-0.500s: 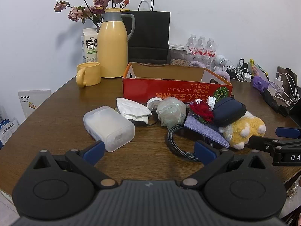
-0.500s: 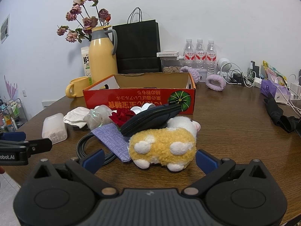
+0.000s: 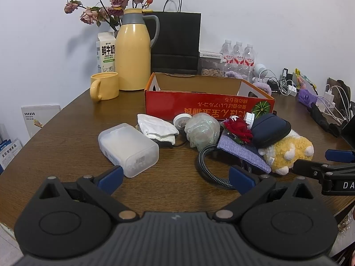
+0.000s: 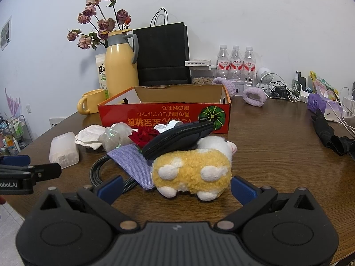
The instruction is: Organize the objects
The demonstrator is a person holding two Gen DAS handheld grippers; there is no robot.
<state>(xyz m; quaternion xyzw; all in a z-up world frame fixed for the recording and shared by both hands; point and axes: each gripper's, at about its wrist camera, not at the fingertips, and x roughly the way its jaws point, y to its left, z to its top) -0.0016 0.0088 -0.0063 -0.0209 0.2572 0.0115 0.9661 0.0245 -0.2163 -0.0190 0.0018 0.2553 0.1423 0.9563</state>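
An open red cardboard box (image 3: 208, 108) (image 4: 164, 114) stands mid-table. In front of it lies a pile: a translucent plastic case (image 3: 127, 148) (image 4: 63, 149), a white cloth (image 3: 155, 128), a crumpled clear bag (image 3: 202, 130), a red rose (image 3: 238, 130), a navy pouch (image 3: 270, 129) (image 4: 177, 138), a purple fabric piece (image 4: 133, 165), a braided cable (image 3: 208, 168) and a yellow plush toy (image 3: 288, 153) (image 4: 193, 173). My left gripper (image 3: 175, 177) is open and empty, just short of the case and cable. My right gripper (image 4: 176, 187) is open, its fingers on either side of the plush toy's near end.
A yellow thermos (image 3: 132, 53), yellow mug (image 3: 104, 86), milk carton (image 3: 106, 53), dried flowers and a black paper bag (image 3: 177, 42) stand behind the box. Water bottles (image 4: 235, 64), chargers, cables and a black glove (image 4: 326, 130) crowd the right side.
Both grippers have edged slightly forward toward the pile. Nothing on the table has moved.
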